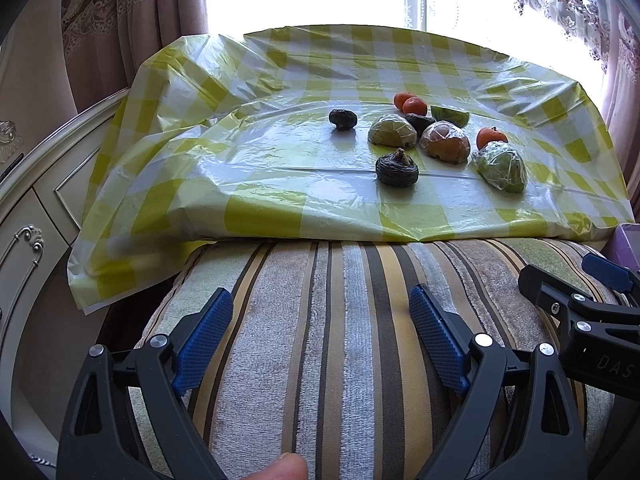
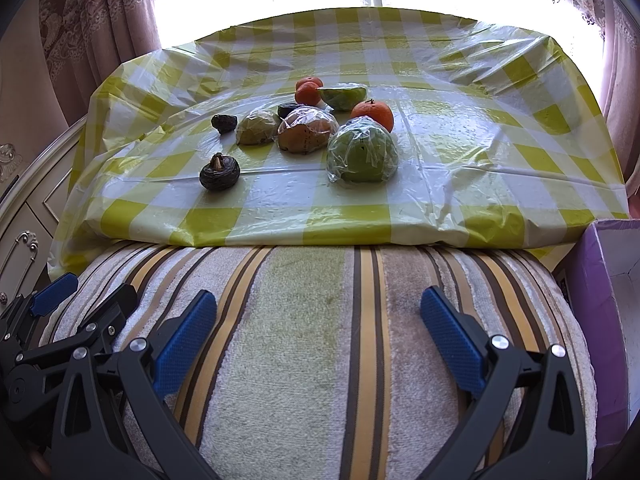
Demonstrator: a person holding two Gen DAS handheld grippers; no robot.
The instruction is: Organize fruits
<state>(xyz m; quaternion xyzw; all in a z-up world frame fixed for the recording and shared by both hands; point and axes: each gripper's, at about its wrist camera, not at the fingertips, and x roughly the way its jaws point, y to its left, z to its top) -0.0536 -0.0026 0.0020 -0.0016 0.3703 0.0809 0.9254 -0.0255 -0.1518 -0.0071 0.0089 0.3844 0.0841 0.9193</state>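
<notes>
From the left wrist view, the left hand-held gripper [image 1: 322, 312] stands wide with nothing between its blue pads, low over a striped cushion [image 1: 352, 344]. The fruits lie well ahead of it on the bench, which is covered by a yellow checked plastic cloth [image 1: 280, 184]: a dark wrinkled fruit [image 1: 397, 168] is nearest, then a wrapped green fruit [image 1: 501, 166], a wrapped brown-orange fruit [image 1: 445, 142], and tangerines [image 1: 414, 106] further back. The right hand-held gripper [image 1: 568, 280] shows at the right edge, apart from all fruit. From the right wrist view, the right hand-held gripper [image 2: 320, 314] is also wide and empty above the same cushion. The fruits sit ahead and a little to the left of its middle; the wrapped green fruit [image 2: 362, 150] and the dark wrinkled fruit [image 2: 219, 172] are closest, both well apart from the pads. A purple box [image 2: 600, 280] stands at the right.
</notes>
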